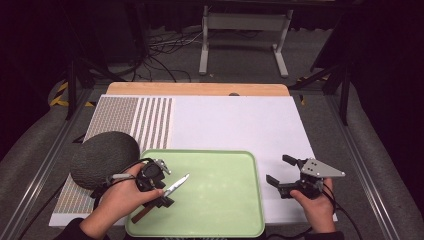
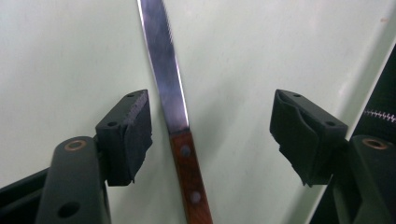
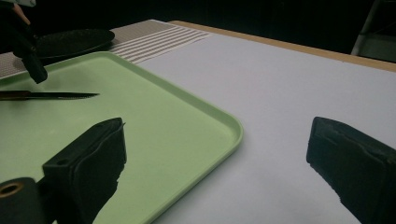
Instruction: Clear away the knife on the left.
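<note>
Knife (image 1: 172, 190) on a green tray (image 1: 225, 200), white mat (image 1: 235, 125) beneath.
Left gripper (image 2: 210, 135) spread wide astride the knife; right gripper (image 1: 281, 175) released over the mat; dark room.

no text, label, brand, number or sign can be read on any thing in these pictures; all surfaces are without writing.

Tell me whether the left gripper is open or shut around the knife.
Open. The left gripper has its fingers spread either side of the knife, which lies flat on the green tray, ungripped.
</note>
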A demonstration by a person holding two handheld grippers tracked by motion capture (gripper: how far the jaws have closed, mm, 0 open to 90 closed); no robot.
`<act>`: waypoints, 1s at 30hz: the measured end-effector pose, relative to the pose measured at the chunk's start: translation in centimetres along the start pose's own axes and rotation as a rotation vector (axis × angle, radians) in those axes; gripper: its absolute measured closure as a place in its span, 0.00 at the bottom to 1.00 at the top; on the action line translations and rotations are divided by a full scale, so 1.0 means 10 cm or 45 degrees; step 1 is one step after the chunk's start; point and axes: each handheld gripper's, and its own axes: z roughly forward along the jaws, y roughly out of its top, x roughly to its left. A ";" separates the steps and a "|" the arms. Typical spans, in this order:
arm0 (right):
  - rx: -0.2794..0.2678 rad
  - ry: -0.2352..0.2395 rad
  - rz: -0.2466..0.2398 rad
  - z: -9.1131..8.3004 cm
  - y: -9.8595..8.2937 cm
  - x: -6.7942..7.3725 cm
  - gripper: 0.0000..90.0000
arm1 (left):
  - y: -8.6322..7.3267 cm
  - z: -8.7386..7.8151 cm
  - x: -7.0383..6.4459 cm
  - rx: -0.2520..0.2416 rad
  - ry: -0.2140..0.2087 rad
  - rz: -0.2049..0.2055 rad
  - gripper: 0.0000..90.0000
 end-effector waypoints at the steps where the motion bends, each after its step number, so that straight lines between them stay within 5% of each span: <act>1: 0.000 0.000 -0.001 0.00 0.00 0.00 0.06 | 0.01 0.00 0.00 -0.007 0.007 0.010 0.37; 8: -0.002 0.003 0.003 0.00 0.00 0.00 0.06 | 0.05 0.06 -0.01 -0.021 0.033 0.086 0.55; 11: -0.004 0.003 0.003 0.00 0.00 0.00 0.06 | 0.06 0.08 0.01 -0.005 0.035 0.122 0.79; 17: -0.003 0.005 0.002 -0.01 0.00 0.00 0.06 | 0.07 0.15 0.03 0.047 0.027 0.182 0.98; 30: -0.005 0.008 0.003 -0.01 0.00 0.00 0.06 | 0.07 0.20 0.05 0.075 0.009 0.192 1.00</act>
